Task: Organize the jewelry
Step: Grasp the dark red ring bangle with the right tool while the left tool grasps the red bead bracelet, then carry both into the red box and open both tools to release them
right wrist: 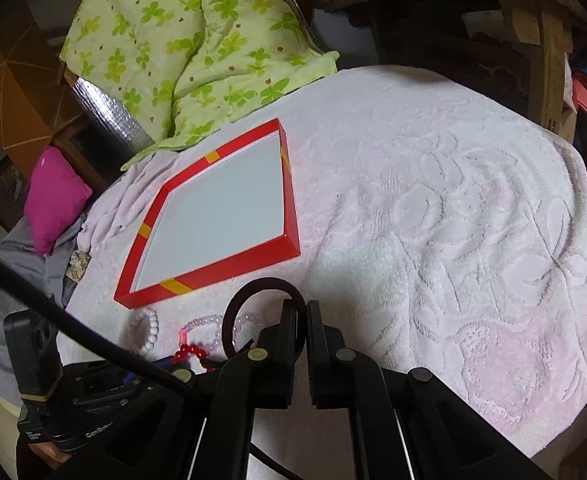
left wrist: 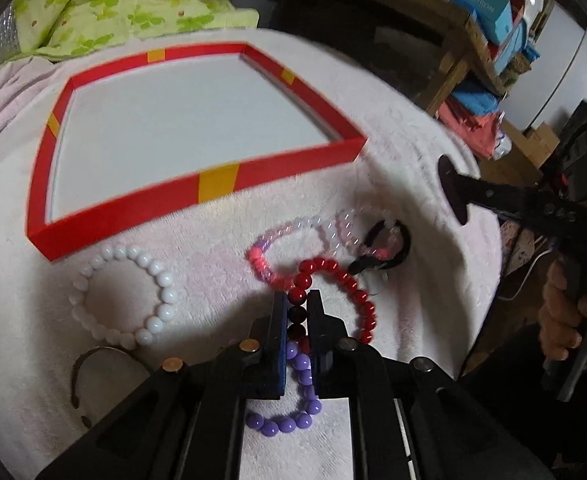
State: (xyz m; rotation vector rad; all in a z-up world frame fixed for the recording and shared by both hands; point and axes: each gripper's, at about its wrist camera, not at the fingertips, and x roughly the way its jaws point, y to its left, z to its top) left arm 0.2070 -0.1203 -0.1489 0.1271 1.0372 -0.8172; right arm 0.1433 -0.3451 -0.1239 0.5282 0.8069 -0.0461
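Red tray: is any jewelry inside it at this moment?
No. The red tray shows only its bare white floor in both views. A strip just behind the near wall is hidden. The white bracelet lies outside on the towel.

One blue box on the wooden shelf carried pale capital lettering, seen upside down in the left wrist view (it seemed to read "FASHION", though blur left that unsure); the black camera in the right wrist view bore small white print near its base, too blurred to read.
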